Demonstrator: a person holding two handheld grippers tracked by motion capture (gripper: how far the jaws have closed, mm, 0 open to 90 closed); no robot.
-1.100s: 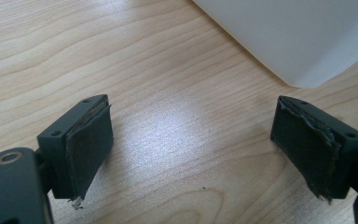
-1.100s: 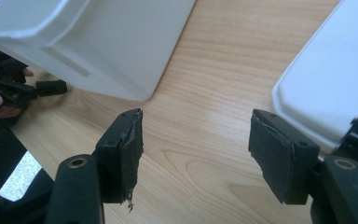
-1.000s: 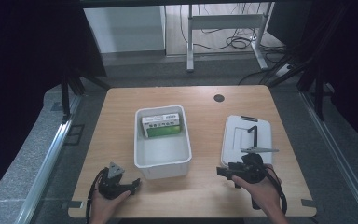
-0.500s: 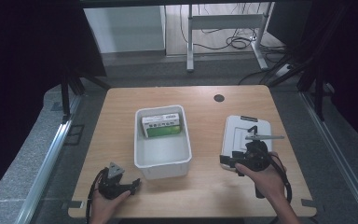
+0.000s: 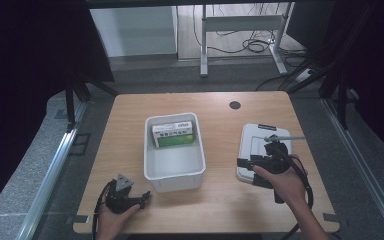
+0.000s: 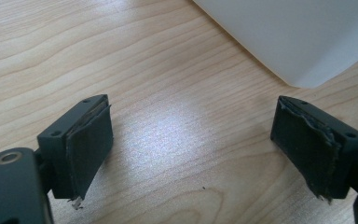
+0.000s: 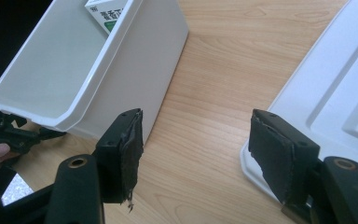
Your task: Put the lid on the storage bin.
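A white bin (image 5: pixel 175 161) stands mid-table with a green and white box (image 5: pixel 174 134) lying at its far end. To its right a white lid (image 5: pixel 260 140) lies flat. My right gripper (image 5: pixel 243 165) hovers over the lid's near left edge, pointing at the bin, open and empty. In the right gripper view its jaws (image 7: pixel 200 154) straddle the strip of wood between the bin (image 7: pixel 135 70) and the lid (image 7: pixel 340 93); the box (image 7: pixel 106 11) peeks out at the top. My left gripper (image 5: pixel 141 198) rests near the bin's front left corner, open (image 6: pixel 196 140) over bare wood beside the bin (image 6: pixel 303 37).
The wooden table (image 5: pixel 220 205) has a small dark round hole (image 5: pixel 235 105) at its far right. A metal rail (image 5: pixel 55 165) runs along the floor at the left, and desk legs with cables (image 5: pixel 240 45) stand beyond the table.
My right gripper has moved away from the person, from the table's front edge onto the lid's near left corner. The left gripper has stayed put.
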